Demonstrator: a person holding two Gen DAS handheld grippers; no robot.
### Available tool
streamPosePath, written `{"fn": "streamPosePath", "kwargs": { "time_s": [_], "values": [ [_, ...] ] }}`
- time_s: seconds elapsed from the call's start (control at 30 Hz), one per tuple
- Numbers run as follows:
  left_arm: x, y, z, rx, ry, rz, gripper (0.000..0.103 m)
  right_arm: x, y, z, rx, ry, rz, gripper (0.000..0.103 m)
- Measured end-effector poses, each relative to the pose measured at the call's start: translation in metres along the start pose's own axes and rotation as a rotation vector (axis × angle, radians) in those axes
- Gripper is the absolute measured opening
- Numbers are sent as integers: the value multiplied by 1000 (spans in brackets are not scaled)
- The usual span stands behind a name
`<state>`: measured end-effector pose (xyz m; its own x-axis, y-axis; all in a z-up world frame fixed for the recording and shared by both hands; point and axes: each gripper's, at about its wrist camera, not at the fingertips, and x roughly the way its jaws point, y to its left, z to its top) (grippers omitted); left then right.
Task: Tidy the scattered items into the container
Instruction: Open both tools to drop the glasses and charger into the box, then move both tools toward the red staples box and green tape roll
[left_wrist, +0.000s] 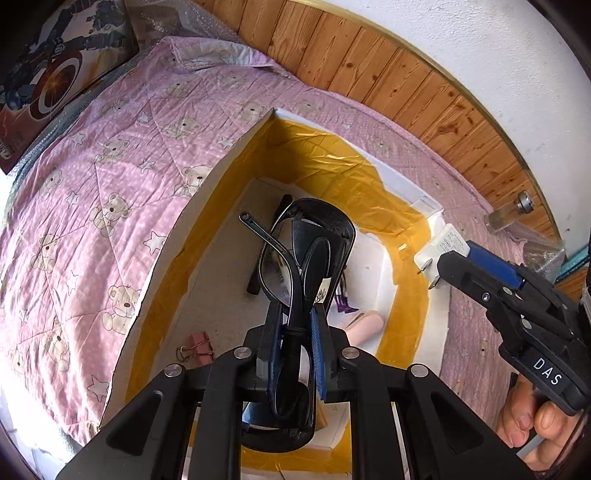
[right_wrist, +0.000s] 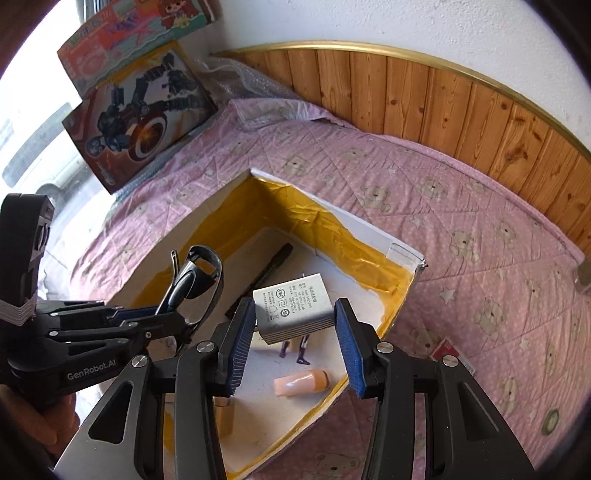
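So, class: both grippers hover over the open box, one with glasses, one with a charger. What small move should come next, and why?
Probably open the left gripper to drop the glasses. They already hang above the box floor, inside its walls. The right gripper looks loose around the white charger, which is also over the box.

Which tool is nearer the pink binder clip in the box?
Left. The left tool, shut on black glasses, hangs just right of the binder clip; the right tool holds a white charger at the box's far rim.
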<state>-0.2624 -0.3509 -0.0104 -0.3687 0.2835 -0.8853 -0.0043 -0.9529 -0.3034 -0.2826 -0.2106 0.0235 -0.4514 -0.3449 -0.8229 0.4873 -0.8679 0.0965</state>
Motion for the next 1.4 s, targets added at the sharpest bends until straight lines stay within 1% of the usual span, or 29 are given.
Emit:
{"fn": "streamPosePath", "kwargs": {
  "time_s": [0.1, 0.27, 0.3, 0.33, 0.37, 0.43, 0.6, 0.73, 0.83, 0.97, 1.4],
  "values": [
    [12, 0, 0, -2, 14, 24, 16, 16, 4, 3, -49, 28, -41, 47],
    [29, -3, 2, 5, 35, 58, 17, 41, 6, 3, -95, 65, -104, 49],
    [33, -4, 3, 14, 41, 57, 19, 44, 6, 2, -100, 65, -117, 49],
    [35, -6, 3, 29, 44, 59, 24, 45, 5, 1, -98, 61, -129, 49],
    [36, -7, 3, 38, 41, 67, 25, 45, 5, 0, -93, 60, -130, 49],
    [34, -9, 0, 50, 33, 60, 25, 40, 3, -2, -77, 52, -116, 49],
    [20, -20, -9, 119, -3, 53, 25, 23, 4, -7, -28, 16, -76, 49],
    [8, -25, -14, 147, -29, 48, 25, 10, 7, -9, 6, 0, -46, 49],
    [-1, -25, -18, 153, -44, 42, 26, 2, 12, -13, 17, -5, -37, 49],
    [-12, -25, -27, 155, -60, 39, 31, -8, 19, -20, 25, -10, -37, 49],
    [-51, -26, -62, 192, -119, 22, 31, -55, 58, -51, 23, -58, -13, 50]
  ]
}}
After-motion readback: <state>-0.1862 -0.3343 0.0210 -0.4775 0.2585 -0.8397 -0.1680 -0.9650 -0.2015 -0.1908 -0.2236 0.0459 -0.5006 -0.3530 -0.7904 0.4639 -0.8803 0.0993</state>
